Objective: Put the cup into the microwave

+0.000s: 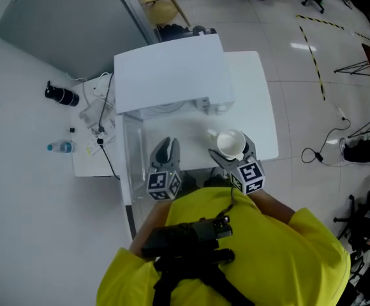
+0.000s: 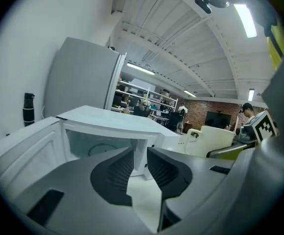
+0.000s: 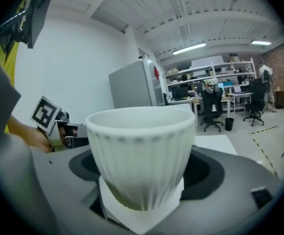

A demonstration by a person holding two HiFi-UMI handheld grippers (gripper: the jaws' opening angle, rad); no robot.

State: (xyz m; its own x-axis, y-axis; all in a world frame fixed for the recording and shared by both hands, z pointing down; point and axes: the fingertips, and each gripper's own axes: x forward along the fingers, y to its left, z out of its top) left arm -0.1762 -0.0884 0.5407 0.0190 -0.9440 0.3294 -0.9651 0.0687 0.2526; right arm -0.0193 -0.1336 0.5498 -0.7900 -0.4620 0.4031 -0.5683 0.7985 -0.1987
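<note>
A white ribbed cup (image 1: pixel 230 143) (image 3: pixel 142 151) is held off the table by my right gripper (image 1: pixel 233 153) (image 3: pixel 144 180), whose jaws press on its lower sides. It hangs in front of the white microwave (image 1: pixel 169 75) (image 2: pixel 107 126), to the right of the open cavity (image 2: pixel 95 148). The microwave door (image 1: pixel 130 161) (image 2: pixel 27 153) stands swung out to the left. My left gripper (image 1: pixel 166 150) (image 2: pixel 140 165) is beside the cup, its jaws drawn close with nothing between them, pointing at the cavity. In the left gripper view the cup (image 2: pixel 213 140) shows at the right.
The white table (image 1: pixel 265 123) carries the microwave. At its left end lie a black bottle (image 1: pixel 62 95), a water bottle (image 1: pixel 60 147) and cables (image 1: pixel 99 116). A grey cabinet (image 1: pixel 57 18) stands behind. Cables and stands are on the floor at right (image 1: pixel 325 148).
</note>
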